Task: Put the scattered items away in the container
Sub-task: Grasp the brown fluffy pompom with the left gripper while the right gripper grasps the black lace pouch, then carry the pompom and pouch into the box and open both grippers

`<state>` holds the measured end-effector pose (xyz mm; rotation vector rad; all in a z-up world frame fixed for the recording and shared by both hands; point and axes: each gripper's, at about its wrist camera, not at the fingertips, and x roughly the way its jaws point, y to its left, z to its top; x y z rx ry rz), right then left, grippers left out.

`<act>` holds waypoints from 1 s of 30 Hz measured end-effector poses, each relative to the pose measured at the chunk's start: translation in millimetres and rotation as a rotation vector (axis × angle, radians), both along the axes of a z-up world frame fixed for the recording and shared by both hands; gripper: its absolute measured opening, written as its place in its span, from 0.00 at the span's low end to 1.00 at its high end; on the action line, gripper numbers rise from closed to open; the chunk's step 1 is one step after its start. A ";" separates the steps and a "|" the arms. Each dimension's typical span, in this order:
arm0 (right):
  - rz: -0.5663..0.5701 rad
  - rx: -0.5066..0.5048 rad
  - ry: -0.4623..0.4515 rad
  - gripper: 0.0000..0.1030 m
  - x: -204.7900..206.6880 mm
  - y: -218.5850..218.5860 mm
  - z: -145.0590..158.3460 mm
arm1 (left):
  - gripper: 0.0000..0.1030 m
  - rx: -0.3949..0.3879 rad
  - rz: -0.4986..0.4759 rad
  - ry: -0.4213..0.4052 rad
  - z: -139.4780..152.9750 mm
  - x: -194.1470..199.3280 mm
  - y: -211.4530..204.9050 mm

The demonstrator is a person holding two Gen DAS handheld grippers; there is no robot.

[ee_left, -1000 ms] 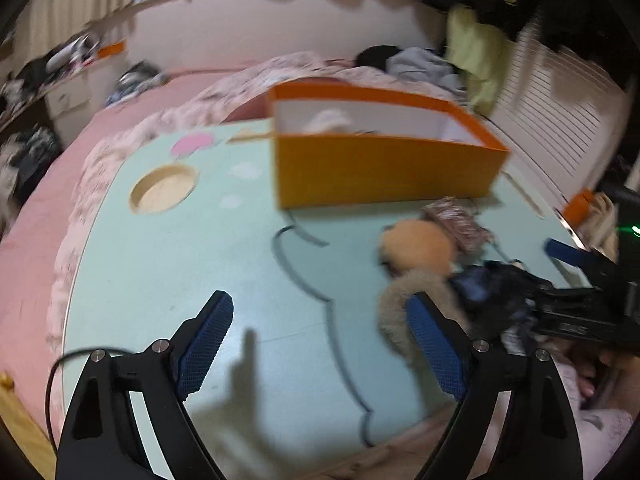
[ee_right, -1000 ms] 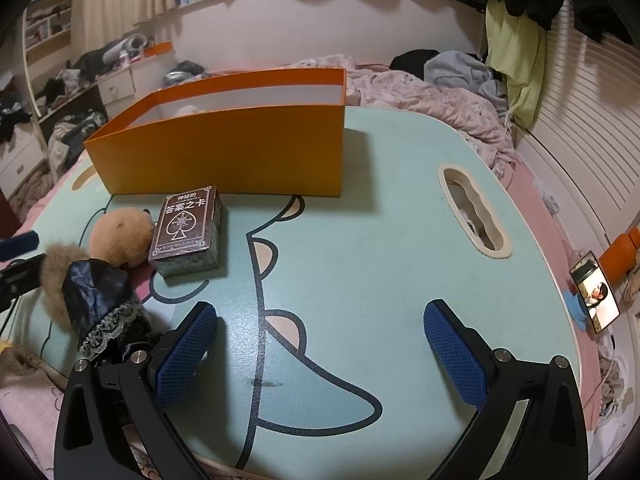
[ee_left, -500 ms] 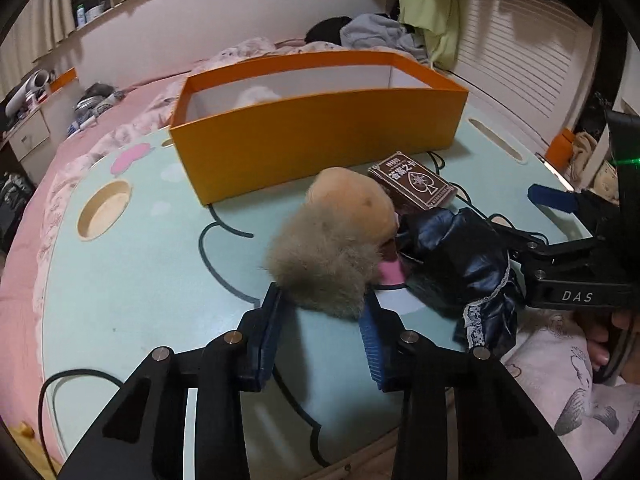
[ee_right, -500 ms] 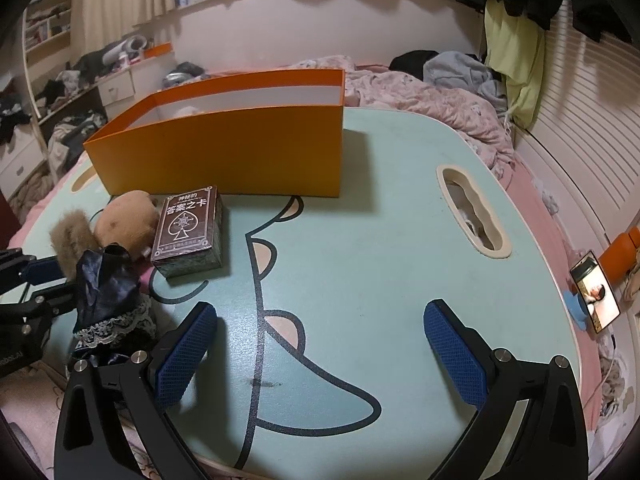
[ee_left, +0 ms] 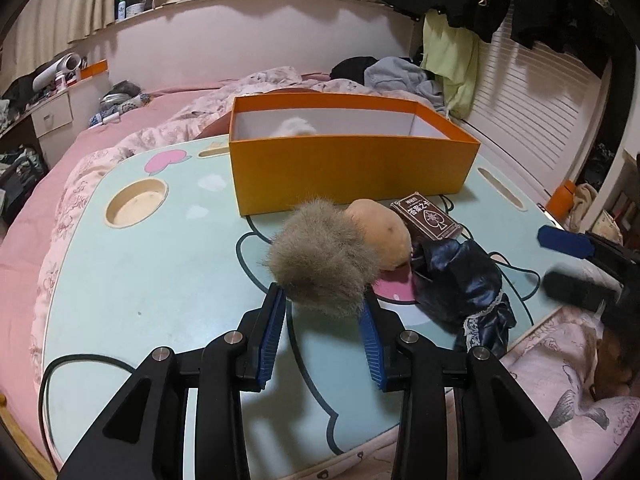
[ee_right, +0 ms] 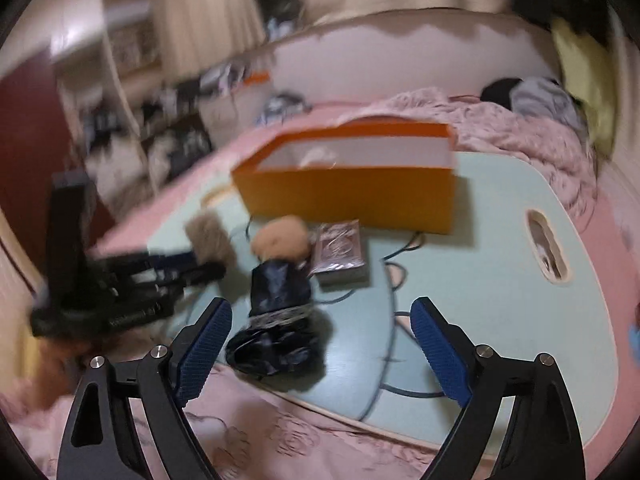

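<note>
Grey-brown fur of the plush doll (ee_left: 324, 264), lying on the worktop (ee_left: 160, 264) just before the orange box (ee_left: 352, 168), looks soft and light, so the left gripper (ee_left: 322, 336) pinches its fluffy end between narrowed jaws while the right gripper (ee_right: 320, 352) hangs wide open.

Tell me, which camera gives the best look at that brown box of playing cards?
The left wrist view: the brown playing-card box is sharp there, with its spade emblem readable, lying in front of the orange cardboard container. The right wrist view shows the same box larger, but motion blur smears its print.
</note>
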<state>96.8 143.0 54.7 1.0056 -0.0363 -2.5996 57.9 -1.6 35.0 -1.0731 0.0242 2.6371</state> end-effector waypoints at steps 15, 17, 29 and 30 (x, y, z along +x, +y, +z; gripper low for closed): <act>-0.061 0.015 -0.092 0.29 -20.2 -7.2 -25.3 | 0.37 0.018 0.009 0.007 -0.6 1.8 -4.3; -0.068 0.006 -0.079 0.29 -17.5 -4.5 -21.7 | 0.37 0.021 0.008 0.007 1.8 0.8 -5.3; -0.126 0.047 0.022 0.29 -68.4 14.3 43.7 | 0.37 0.027 -0.009 0.063 62.1 -52.7 0.6; -0.132 0.052 0.024 0.29 -79.5 13.5 49.3 | 0.37 0.039 -0.021 0.061 67.0 -59.2 2.9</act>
